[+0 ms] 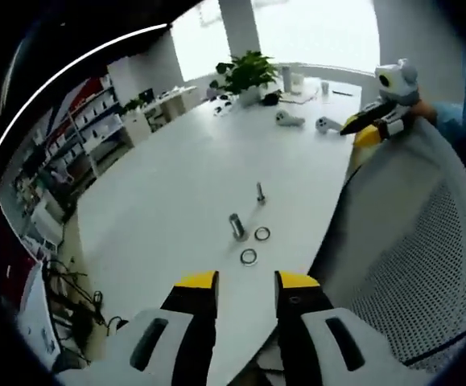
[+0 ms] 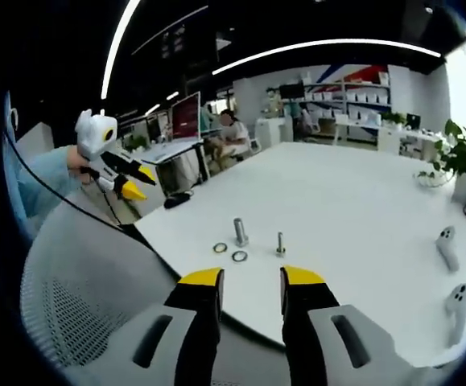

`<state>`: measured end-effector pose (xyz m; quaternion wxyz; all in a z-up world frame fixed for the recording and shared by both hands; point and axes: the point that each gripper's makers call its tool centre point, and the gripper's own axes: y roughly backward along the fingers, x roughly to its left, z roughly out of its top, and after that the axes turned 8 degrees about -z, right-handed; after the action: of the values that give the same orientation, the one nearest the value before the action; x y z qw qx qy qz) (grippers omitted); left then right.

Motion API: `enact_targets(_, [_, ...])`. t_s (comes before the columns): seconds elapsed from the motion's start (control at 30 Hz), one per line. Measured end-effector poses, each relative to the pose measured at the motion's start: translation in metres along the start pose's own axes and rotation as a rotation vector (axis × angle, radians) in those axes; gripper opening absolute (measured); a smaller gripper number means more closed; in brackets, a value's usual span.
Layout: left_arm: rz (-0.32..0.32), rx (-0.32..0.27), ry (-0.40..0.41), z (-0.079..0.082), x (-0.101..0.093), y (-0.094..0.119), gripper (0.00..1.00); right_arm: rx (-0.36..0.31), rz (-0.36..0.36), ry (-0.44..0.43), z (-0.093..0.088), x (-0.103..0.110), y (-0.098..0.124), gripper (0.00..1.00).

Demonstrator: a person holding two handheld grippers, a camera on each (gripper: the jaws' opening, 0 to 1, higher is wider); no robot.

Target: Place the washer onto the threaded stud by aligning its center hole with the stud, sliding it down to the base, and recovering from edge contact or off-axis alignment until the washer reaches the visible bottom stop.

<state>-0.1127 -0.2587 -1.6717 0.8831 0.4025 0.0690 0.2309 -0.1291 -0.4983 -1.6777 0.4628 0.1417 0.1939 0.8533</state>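
Left gripper (image 1: 247, 283) jaws spread, holding nothing, bottom centre; right gripper (image 2: 250, 279) likewise. Two washers (image 1: 249, 256) lie flat mid-frame on white bench (image 1: 176, 177), just beside thick threaded stud (image 1: 237, 226), smaller bolt (image 1: 260, 191) near. Washers likely thin, light, stiff, slippery: pinch rim edges. Bench edge near; mesh chair (image 1: 410, 265) right; open room beyond.

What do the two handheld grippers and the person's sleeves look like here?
Both the left gripper and the right gripper have black jaws with yellow tips on white bodies with dark slots. Seen from the side, each carries a white box on top, and a black cable trails from the left one. The person's sleeve is light blue.
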Motion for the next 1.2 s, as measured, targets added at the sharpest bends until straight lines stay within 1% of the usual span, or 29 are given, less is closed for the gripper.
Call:
enact_targets(0.03, [-0.047,0.050,-0.019,-0.003,-0.001,-0.004,0.27,-0.003,-0.003,0.001,0.000,0.000,0.001,0.29])
enact_targets(0.13, [-0.069,0.108,-0.099,-0.003,0.008,-0.010,0.29,-0.018,-0.014,-0.007,0.002,-0.003,0.001,0.29])
enact_targets(0.17, [-0.076,0.117,-0.123,-0.001,0.012,-0.015,0.32,-0.017,-0.015,-0.009,0.002,-0.003,0.001,0.29])
enact_targets(0.2, [-0.087,0.119,-0.123,0.000,0.013,-0.019,0.35,-0.017,-0.016,-0.009,0.002,-0.003,0.001,0.29])
enact_targets(0.27, [-0.156,0.123,-0.138,0.001,0.008,-0.031,0.38,-0.018,-0.020,-0.010,0.002,-0.004,0.001,0.29])
enact_targets(0.3, [-0.181,0.134,-0.174,0.002,0.007,-0.037,0.37,-0.022,-0.023,-0.014,0.002,-0.004,0.002,0.29])
enact_targets(0.33, [-0.181,0.141,-0.202,0.002,0.010,-0.042,0.37,-0.026,-0.023,-0.015,0.003,-0.004,0.002,0.29])
enact_targets(0.37, [-0.185,0.160,-0.232,0.000,0.013,-0.049,0.38,-0.026,-0.024,-0.014,0.003,-0.004,0.002,0.29])
enact_targets(0.4, [-0.187,0.178,-0.236,-0.002,0.014,-0.054,0.40,-0.024,-0.024,-0.011,0.003,-0.004,0.002,0.29])
enact_targets(0.43, [-0.200,0.193,-0.258,-0.004,0.016,-0.062,0.41,-0.023,-0.025,-0.011,0.003,-0.004,0.002,0.29])
enact_targets(0.47, [-0.207,0.195,-0.266,-0.004,0.016,-0.067,0.44,-0.024,-0.028,-0.014,0.003,-0.005,0.002,0.28])
enact_targets(0.5, [-0.217,0.195,-0.267,-0.004,0.017,-0.076,0.45,-0.025,-0.030,-0.017,0.003,-0.005,0.002,0.28])
enact_targets(0.53, [-0.222,0.198,-0.270,-0.004,0.017,-0.079,0.46,-0.023,-0.031,-0.019,0.002,-0.006,0.002,0.28])
enact_targets(0.57, [-0.247,0.194,-0.272,-0.004,0.016,-0.090,0.47,-0.020,-0.030,-0.022,0.002,-0.005,0.002,0.28])
enact_targets(0.6, [-0.258,0.182,-0.284,-0.003,0.015,-0.097,0.47,-0.019,-0.028,-0.024,0.001,-0.005,0.002,0.28])
enact_targets(0.63, [-0.268,0.188,-0.295,-0.007,0.014,-0.109,0.47,-0.019,-0.022,-0.017,0.001,-0.004,0.002,0.28])
enact_targets(0.67, [-0.278,0.208,-0.293,-0.012,0.014,-0.116,0.48,-0.014,-0.016,-0.005,0.001,-0.004,0.001,0.28])
enact_targets(0.7, [-0.294,0.247,-0.295,-0.021,0.014,-0.125,0.48,-0.008,-0.016,-0.001,0.000,-0.003,0.001,0.28])
enact_targets(0.77, [-0.311,0.274,-0.286,-0.030,0.015,-0.136,0.48,-0.005,-0.014,-0.006,0.000,-0.003,0.001,0.27])
enact_targets(0.9, [-0.335,0.336,-0.287,-0.046,0.019,-0.150,0.47,0.006,-0.009,-0.015,-0.003,-0.003,0.001,0.27])
enact_targets(0.93, [-0.338,0.344,-0.286,-0.048,0.019,-0.151,0.47,0.009,-0.004,-0.015,-0.003,-0.002,0.001,0.27])
enact_targets(0.97, [-0.343,0.365,-0.281,-0.052,0.020,-0.155,0.46,0.010,-0.004,-0.016,-0.003,-0.002,0.000,0.27])
enact_targets(1.07, [-0.353,0.378,-0.273,-0.054,0.022,-0.163,0.45,0.008,-0.011,-0.021,-0.003,-0.003,0.000,0.27])
enact_targets(1.2, [-0.400,0.408,-0.236,-0.059,0.016,-0.172,0.44,0.008,-0.014,-0.031,-0.003,-0.004,0.000,0.27])
